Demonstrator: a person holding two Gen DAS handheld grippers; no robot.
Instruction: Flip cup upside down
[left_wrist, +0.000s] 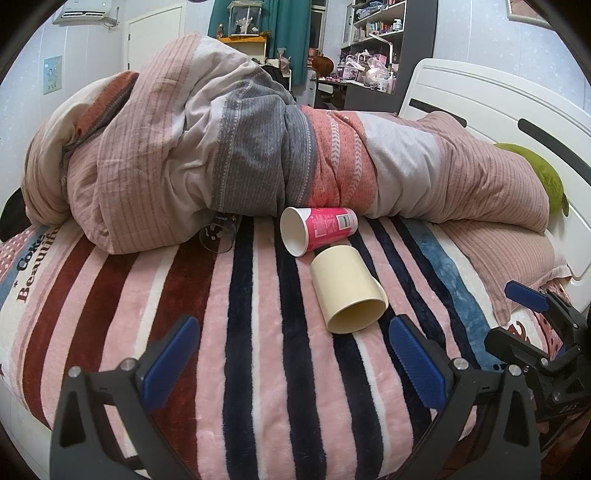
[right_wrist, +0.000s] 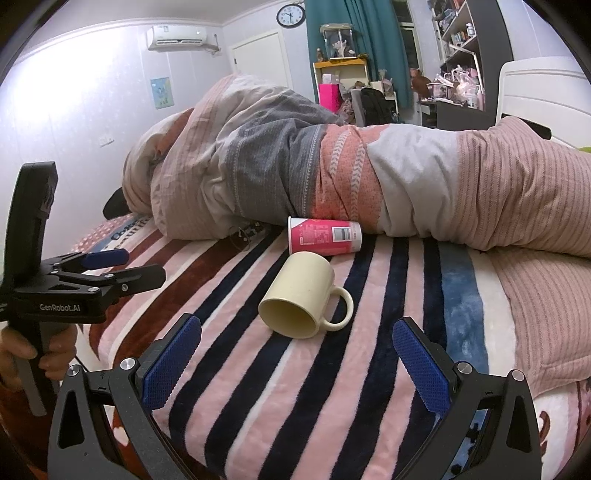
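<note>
A: On striped blanket (right_wrist: 229, 369), from left: left gripper (right_wrist: 122, 264) off to the side, fingers nearly together, gripping nothing. "GenRobot.AI" printed on its body.

B: Then glass (left_wrist: 218, 236), half tucked under duvet (left_wrist: 221, 147), lying down. Writing on blanket's far left reads "Coke" and "Beautiful", partly cut off.

A: Next, mug (right_wrist: 303, 295), cream, on its side, mouth toward the cameras, handle (right_wrist: 341, 306) to the right. Close in front of right gripper (right_wrist: 295, 373), fingers spread wide, empty.

B: Likely stiff ceramic, fairly heavy, smooth, so slippery. Best taken across the body near the rim, or by wall and inside; handle too thin to trust.

A: Just behind, touching or nearly: paper cup (right_wrist: 325, 236), pink, also lying down. Barcode and small print there, unreadable. Light, crushable.

B: Soft bedding underneath; could rock once set mouth-down.
</note>
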